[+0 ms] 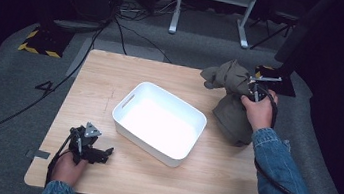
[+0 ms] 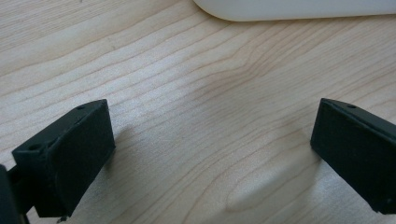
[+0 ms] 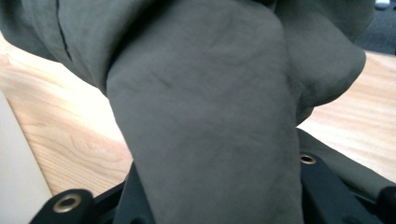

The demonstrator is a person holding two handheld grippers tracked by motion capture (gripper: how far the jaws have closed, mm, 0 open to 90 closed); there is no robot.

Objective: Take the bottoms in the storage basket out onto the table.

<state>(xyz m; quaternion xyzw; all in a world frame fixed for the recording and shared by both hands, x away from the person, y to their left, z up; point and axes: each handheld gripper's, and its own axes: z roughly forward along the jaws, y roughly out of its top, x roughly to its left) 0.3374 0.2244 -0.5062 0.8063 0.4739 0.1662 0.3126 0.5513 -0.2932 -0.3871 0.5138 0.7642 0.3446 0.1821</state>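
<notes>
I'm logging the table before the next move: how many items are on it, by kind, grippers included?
Grey-green cloth, bunched, held by the right gripper: 1
White bin, open-topped: 1
Grippers, counting the left gripper resting open on the wooden table: 2
Total: 4
</notes>
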